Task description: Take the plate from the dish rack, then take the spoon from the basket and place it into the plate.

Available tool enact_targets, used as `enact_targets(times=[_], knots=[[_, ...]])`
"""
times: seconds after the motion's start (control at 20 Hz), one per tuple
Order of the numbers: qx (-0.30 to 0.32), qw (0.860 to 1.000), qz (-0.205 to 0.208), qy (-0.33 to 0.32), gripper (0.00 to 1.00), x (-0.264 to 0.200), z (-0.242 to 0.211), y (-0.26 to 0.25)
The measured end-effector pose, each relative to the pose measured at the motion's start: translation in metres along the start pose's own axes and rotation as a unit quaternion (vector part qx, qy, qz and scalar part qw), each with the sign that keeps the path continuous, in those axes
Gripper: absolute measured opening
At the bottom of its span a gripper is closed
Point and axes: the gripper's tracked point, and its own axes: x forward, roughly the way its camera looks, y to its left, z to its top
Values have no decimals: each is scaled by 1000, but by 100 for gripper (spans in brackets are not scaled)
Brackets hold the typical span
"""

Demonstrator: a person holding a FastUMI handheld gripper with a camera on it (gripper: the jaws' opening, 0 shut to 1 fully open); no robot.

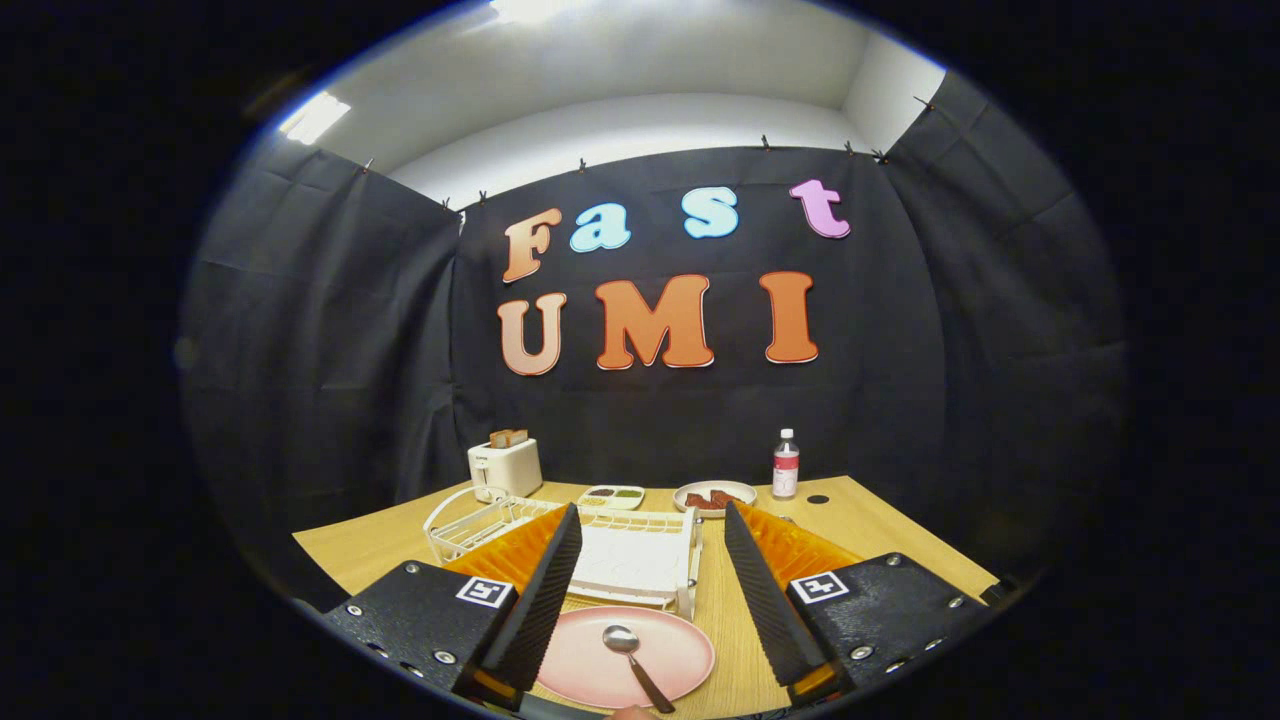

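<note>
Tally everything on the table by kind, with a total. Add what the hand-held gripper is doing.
Plates: 2, pink plate and food plate
Spoons: 1, spoon on the pink plate
Racks: 1, dish rack
Toasters: 1, toaster
Bottles: 1, bottle
Trays: 1, small tray
Total: 7
Hand-held gripper: open, holding nothing.

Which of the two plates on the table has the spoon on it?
The pink plate lying between the open gripper's fingers holds the spoon. The other plate, far back near the bottle, carries brown food.
</note>
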Motion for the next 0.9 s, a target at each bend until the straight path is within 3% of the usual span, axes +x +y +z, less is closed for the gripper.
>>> enact_targets(times=[0.3, 0.9], knots=[[-24, 999, -18, -37, 86, -8, 16, 4], [-5, 998, -32, -51, 86, -4, 20, 6]])
